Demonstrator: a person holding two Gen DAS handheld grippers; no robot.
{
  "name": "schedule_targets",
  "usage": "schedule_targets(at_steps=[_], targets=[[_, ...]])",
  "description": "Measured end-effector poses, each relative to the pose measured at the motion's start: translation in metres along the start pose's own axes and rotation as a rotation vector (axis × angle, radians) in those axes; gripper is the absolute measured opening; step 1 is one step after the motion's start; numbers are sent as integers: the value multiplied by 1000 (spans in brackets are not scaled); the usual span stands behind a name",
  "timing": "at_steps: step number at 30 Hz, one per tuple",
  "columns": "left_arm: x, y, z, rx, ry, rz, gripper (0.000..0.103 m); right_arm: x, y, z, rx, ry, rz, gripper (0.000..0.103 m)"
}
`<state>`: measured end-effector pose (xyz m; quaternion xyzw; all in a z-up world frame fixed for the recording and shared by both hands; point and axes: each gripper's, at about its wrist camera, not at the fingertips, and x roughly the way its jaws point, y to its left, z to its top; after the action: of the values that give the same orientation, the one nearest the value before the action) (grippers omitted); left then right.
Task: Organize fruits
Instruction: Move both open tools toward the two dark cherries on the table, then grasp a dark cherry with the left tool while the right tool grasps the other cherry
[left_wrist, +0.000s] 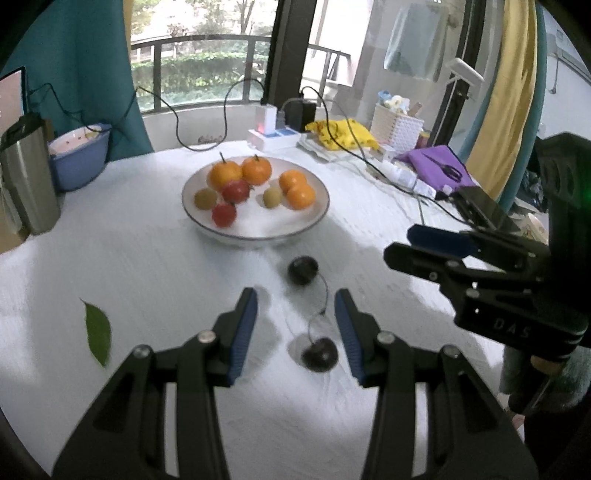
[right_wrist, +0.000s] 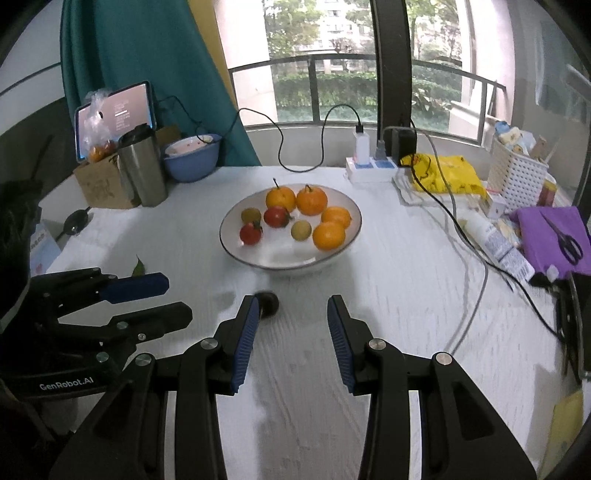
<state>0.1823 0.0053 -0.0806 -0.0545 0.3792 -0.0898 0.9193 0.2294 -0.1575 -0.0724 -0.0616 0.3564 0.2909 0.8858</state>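
A white bowl holds oranges, red tomatoes and small green-brown fruits. Two dark cherries joined by a thin stem lie on the white tablecloth in front of the bowl. The far cherry sits next to my right gripper's left finger. The near cherry lies between the fingers of my left gripper, which is open and not touching it. My right gripper is open with nothing between its pads. My left gripper also shows at the left of the right wrist view.
A green leaf lies on the cloth to the left. At the back stand a steel tumbler, a blue bowl and a power strip with cables. A yellow bag, a white basket and purple cloth with scissors crowd the right side.
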Motion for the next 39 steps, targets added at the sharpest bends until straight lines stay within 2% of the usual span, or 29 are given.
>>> schedule_targets(at_steps=[12, 22, 27, 30, 39], targets=[[18, -15, -35, 12, 82, 23, 45, 11, -5, -35, 38, 40, 28, 41], [34, -28, -37, 64, 110, 52, 45, 15, -14, -40, 64, 43, 45, 41], [41, -23, -35, 51, 116, 63, 44, 18, -19, -41, 76, 50, 44, 41], [42, -21, -33, 56, 112, 57, 31, 22, -19, -40, 76, 58, 47, 41], [39, -5, -26, 29, 94, 21, 30, 41, -7, -27, 49, 88, 63, 41]])
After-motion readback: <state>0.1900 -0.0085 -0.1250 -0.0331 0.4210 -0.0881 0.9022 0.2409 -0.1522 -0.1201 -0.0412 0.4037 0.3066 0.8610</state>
